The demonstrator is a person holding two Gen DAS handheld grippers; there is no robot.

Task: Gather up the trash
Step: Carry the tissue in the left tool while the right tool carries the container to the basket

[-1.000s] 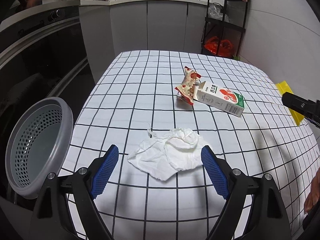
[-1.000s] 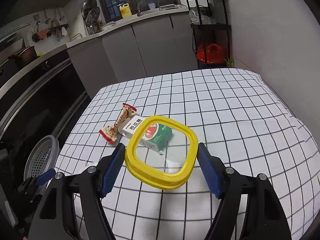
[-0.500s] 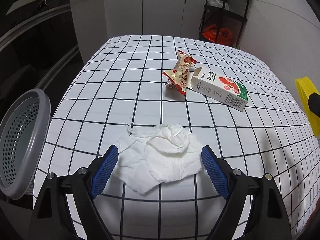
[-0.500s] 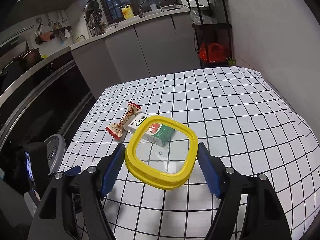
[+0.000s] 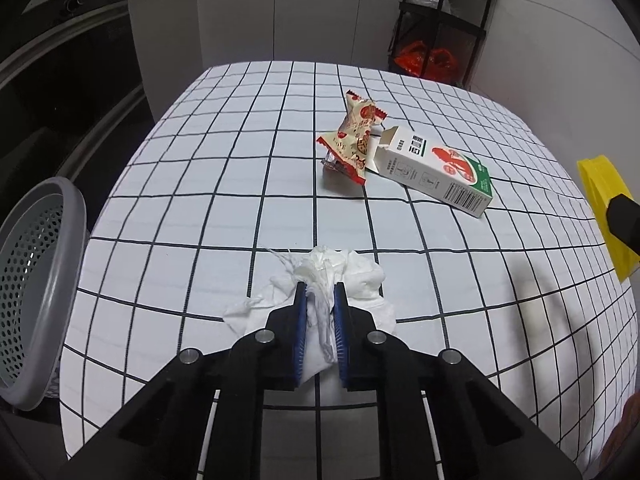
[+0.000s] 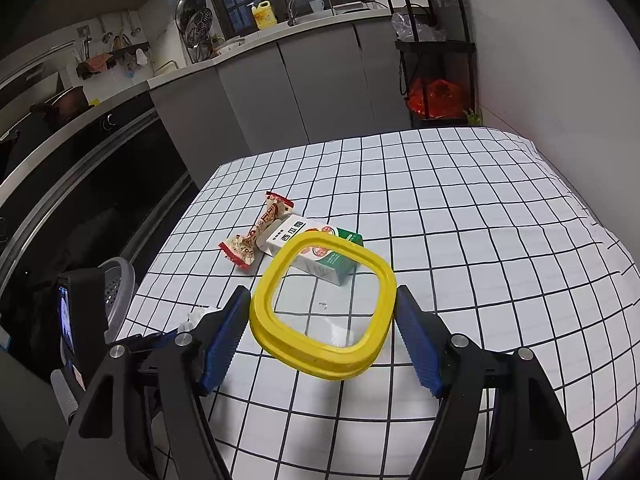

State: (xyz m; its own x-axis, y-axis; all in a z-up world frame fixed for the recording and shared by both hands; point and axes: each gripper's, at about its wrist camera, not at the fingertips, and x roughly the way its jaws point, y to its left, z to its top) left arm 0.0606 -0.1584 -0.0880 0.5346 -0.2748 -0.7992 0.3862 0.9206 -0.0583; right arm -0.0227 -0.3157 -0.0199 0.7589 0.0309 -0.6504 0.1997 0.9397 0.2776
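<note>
Left gripper [image 5: 320,292]: blue pads closing on the crumpled white tissue [image 5: 352,276], a bunched fold of it pinched between them, the rest spilling out on both sides onto the checked tablecloth [image 5: 224,168]. Right gripper [image 6: 322,320]: jaws spread wide with a yellow-rimmed clear lid [image 6: 324,308] held between the pads, both pads against its rim, the lid raised above the cloth and tilted. Beyond the tissue, near mid-table, a red-and-cream snack wrapper [image 5: 352,136] lies touching the open end of a white, red and green carton [image 5: 434,170] on its side. A grey perforated basket [image 5: 36,280] sits off the table's left edge, tipped toward the table. Behind: grey cabinets, a black shelf rack [image 5: 440,20] with a red bag on a lower shelf.
</note>
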